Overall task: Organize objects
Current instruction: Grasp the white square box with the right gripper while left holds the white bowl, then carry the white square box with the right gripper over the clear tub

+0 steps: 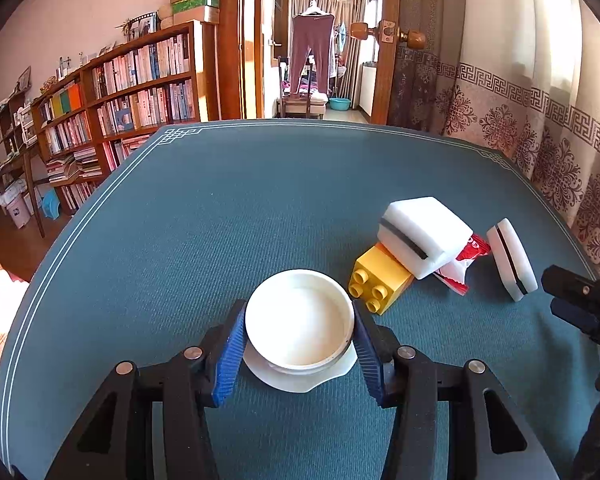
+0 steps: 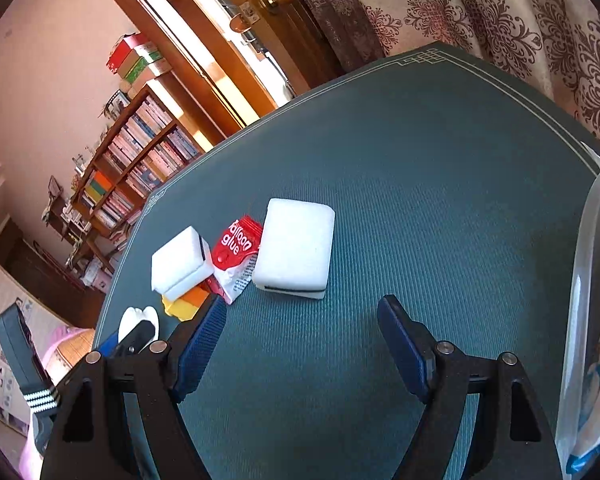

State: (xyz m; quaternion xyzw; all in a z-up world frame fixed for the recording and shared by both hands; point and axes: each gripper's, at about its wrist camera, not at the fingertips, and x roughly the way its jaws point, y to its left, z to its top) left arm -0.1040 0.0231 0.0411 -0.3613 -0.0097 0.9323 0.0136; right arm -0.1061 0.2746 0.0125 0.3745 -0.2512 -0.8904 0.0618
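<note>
A round white container (image 1: 298, 322), shallow and wide-rimmed, is seated on a flat white lid (image 1: 300, 376) at the near centre of the green table mat (image 1: 220, 220). It is clamped at its left and right walls by the blue ribbed pads (image 1: 230, 354) of the left gripper (image 1: 299, 344). To the right of the container a yellow toy brick (image 1: 376, 282) is lain on its side, studs facing near. A white sponge block (image 1: 424, 236) with a dark slot is leaned on the brick. A red and white sachet (image 2: 236, 254), printed "balloon glue", is placed between this block and a second white sponge block (image 2: 296, 248), which is just beside it on the right.

In the left wrist view the sachet is largely covered by the first sponge block, and the lid is mostly covered by the container. In the right wrist view the brick is seen only as a yellow-orange patch under the sponge, and the container is largely hidden behind the left gripper. A clear plastic bag (image 2: 592, 300) at the right edge is cut off; its contents cannot be made out.

The left gripper is pointed downward and away over the mat. The right gripper (image 2: 300, 336) is held tilted, near the second sponge block, with its jaws spread wide and only bare mat between them.
</note>
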